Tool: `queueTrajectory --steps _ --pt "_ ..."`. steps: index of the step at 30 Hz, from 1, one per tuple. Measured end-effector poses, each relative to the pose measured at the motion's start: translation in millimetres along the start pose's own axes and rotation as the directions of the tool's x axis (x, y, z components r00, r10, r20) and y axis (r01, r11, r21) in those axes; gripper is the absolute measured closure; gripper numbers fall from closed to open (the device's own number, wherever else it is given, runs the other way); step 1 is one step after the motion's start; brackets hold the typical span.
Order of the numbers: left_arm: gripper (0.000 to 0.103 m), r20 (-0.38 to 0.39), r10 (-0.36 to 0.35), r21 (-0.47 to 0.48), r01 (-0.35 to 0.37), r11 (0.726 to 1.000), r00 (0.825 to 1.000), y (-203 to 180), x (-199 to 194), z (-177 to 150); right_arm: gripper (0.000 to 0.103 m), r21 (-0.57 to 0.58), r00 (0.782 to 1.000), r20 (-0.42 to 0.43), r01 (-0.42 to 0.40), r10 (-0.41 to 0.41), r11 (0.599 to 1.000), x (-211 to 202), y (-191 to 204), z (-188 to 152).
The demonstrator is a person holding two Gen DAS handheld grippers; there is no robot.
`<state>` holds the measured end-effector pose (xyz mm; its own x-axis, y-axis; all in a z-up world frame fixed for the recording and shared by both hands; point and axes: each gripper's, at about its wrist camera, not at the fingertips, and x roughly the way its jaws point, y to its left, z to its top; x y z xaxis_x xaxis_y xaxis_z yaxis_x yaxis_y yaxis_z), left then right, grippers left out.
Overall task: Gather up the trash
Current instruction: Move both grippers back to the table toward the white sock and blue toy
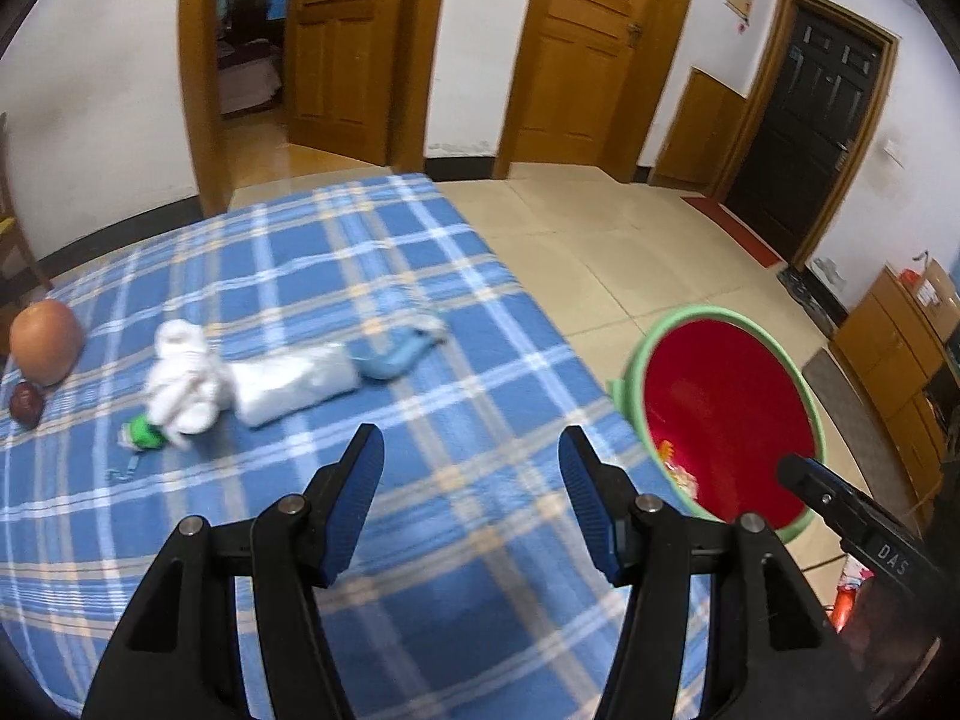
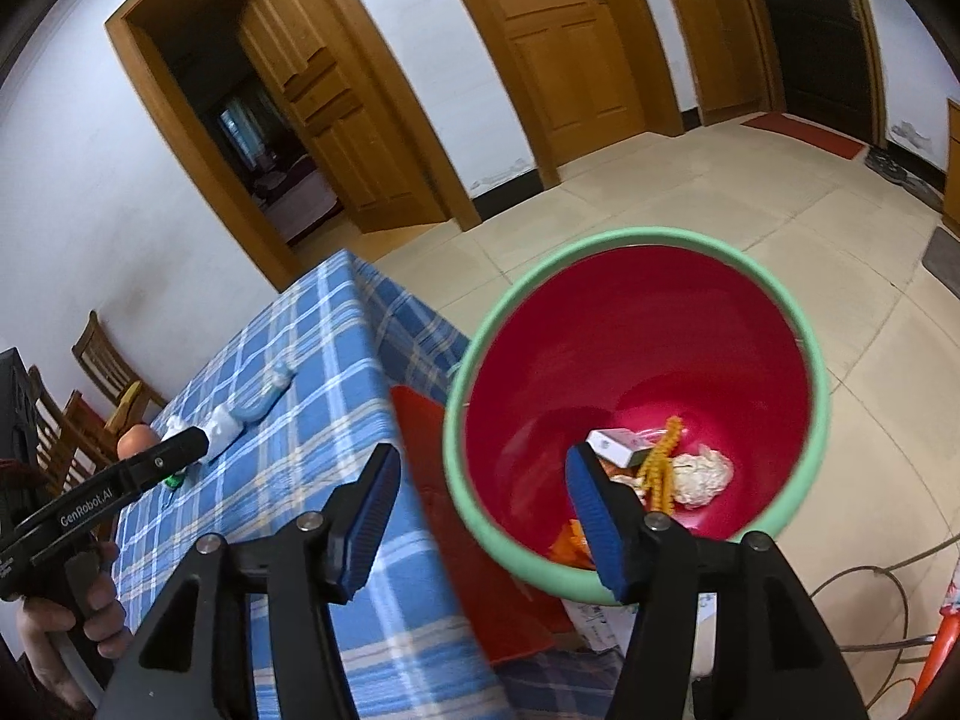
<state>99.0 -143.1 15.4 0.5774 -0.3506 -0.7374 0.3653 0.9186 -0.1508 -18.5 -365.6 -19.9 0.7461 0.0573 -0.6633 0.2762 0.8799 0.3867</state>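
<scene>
Left wrist view: left gripper (image 1: 471,450) has its jaws spread, nothing between them, over the blue plaid tablecloth (image 1: 312,276). Landmark is the bin (image 1: 729,324), red inside with a green rim, standing on the tiled floor just off the table's right edge. Trash left on the cloth, all left of the bin: a blue wrapper-like piece (image 1: 396,357) is the nearest to it, then a white packet (image 1: 294,381) touching that piece, then a crumpled white tissue (image 1: 180,378), then a small green item (image 1: 143,433) farthest out, partly under the tissue. Blurred, so what the green item is cannot be told. Well apart from the bin, at the far left edge, sit an orange-brown round fruit (image 1: 45,341) and a small dark red one (image 1: 25,403) just beside it. The tip of the right gripper (image 1: 798,471) shows over the bin's near rim.

Right wrist view: right gripper (image 2: 483,480) has its jaws apart and empty, the right finger over the bin (image 2: 798,348) opening, the left one over the cloth (image 2: 288,360). Inside the bin, at the bottom: a small white box (image 2: 615,444), a yellow-orange twisted strip (image 2: 660,468), a wad of white paper (image 2: 702,474) and an orange scrap (image 2: 570,537). A red flat panel (image 2: 438,480) stands between the bin and the table. Left of the bin, the left gripper (image 2: 180,447) reaches over the cloth, held by a hand (image 2: 72,612).
</scene>
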Motion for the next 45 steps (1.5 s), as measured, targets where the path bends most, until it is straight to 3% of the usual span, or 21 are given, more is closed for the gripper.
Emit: queueTrajectory --steps 12,22,35,39,45 --pt "0.042 0.055 0.115 -0.093 -0.110 0.990 0.992 74 -13 11 0.041 -0.068 0.997 -0.041 -0.063 0.060 0.996 26 58 12" --pt "0.042 0.032 0.180 -0.188 -0.170 0.967 0.983 131 5 15 0.041 -0.137 0.994 -0.079 -0.088 0.078 0.987 52 103 18" --pt "0.043 0.015 0.143 -0.237 -0.135 0.962 0.990 152 34 12 0.041 -0.193 0.989 -0.121 -0.105 0.083 0.976 94 150 27" --pt "0.048 0.012 0.103 -0.255 -0.096 0.962 0.995 156 39 9 0.041 -0.197 0.987 -0.143 -0.103 0.075 0.975 112 158 29" --pt "0.049 0.029 0.093 -0.235 -0.084 0.968 0.995 157 40 8 0.041 -0.215 0.984 -0.170 -0.092 0.055 0.972 138 167 32"
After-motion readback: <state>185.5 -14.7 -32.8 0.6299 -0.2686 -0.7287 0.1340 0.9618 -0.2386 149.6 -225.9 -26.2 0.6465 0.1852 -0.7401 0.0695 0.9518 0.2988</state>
